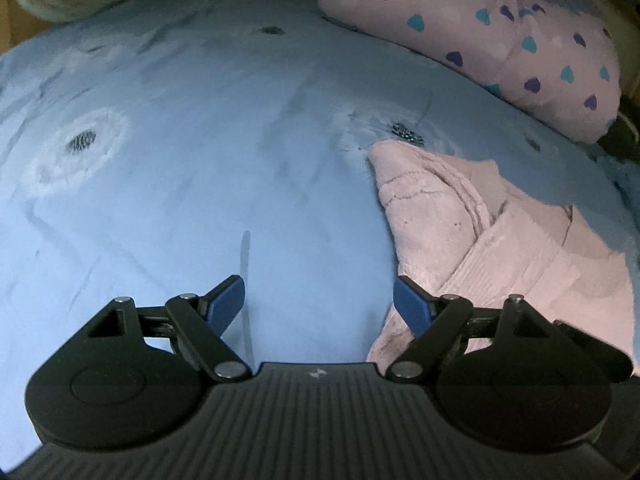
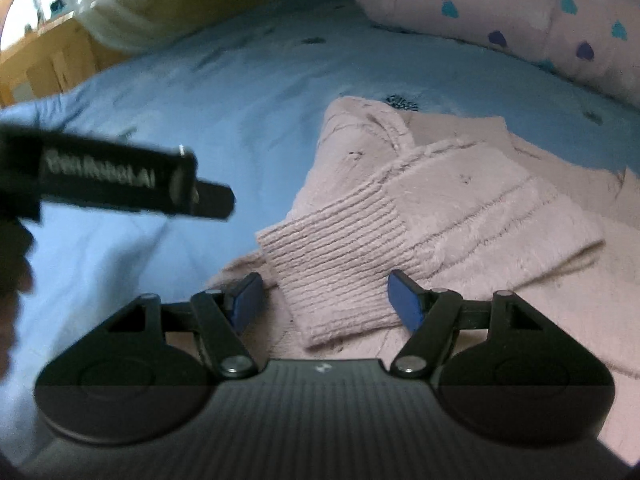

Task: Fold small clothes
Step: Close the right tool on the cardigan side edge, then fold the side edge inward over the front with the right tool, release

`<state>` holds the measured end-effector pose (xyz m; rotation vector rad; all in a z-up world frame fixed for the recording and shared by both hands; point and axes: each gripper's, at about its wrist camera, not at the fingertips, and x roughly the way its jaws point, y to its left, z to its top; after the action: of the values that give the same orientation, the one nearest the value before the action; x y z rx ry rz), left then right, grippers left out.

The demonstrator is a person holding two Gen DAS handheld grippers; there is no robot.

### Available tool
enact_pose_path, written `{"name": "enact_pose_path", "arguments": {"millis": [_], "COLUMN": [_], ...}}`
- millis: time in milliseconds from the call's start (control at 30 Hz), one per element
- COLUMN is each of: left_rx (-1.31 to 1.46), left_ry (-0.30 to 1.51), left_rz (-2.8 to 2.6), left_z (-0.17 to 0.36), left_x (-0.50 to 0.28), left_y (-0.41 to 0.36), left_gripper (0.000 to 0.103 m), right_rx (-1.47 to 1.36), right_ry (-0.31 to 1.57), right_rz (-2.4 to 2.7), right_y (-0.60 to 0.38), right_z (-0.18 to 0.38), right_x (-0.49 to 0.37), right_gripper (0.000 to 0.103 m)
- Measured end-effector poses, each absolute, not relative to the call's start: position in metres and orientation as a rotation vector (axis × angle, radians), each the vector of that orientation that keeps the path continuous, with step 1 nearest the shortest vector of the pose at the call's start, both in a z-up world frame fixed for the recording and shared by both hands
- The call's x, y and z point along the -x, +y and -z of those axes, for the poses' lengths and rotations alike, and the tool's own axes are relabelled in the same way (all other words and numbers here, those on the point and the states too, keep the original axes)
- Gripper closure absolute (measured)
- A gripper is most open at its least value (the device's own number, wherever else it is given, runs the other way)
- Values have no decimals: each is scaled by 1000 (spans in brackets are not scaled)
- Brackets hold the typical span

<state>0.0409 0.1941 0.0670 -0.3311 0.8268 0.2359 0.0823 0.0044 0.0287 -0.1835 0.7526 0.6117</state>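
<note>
Working surface: I have a blue bedsheet with dark flower prints spread under both grippers.
Background bundle: a pink heart-print blanket lies along the far edge, well apart from my work.
Garment: the pink knit sweater lies on the sheet to the right of the left wrist view and fills the right wrist view.
Progress: I judge the fold partly done; a sleeve is laid across the body, but the bundle looks loose and uneven, with more folding left.
Sleeve cuff: the ribbed cuff sits on top of the body.
Right gripper: jaws apart either side of the cuff, pads not pressing it.
Left gripper: jaws wide, nothing held, over bare sheet just beside the sweater's edge.
</note>
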Motion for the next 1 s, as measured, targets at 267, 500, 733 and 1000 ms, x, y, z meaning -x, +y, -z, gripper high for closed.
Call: {"name": "enact_pose_path", "arguments": {"millis": [267, 500, 733, 1000], "left_rx": [375, 336, 295, 220], "left_ry": [833, 816, 810, 775], "left_rz": [-188, -170, -153, -164], "left_z": [-66, -67, -68, -71], "left_x": [-40, -39, -42, -41], "left_y": [197, 191, 179, 170], "left_gripper": [18, 18, 18, 18], "right_rx": [120, -6, -160, -290], "right_ry": [770, 651, 552, 480], "right_rz": [-546, -459, -347, -223], "right_y": [-19, -66, -126, -187], "right_z": [-37, -83, -131, -167], "right_x": [-90, -85, -93, -106], "right_gripper": [89, 89, 90, 90]}}
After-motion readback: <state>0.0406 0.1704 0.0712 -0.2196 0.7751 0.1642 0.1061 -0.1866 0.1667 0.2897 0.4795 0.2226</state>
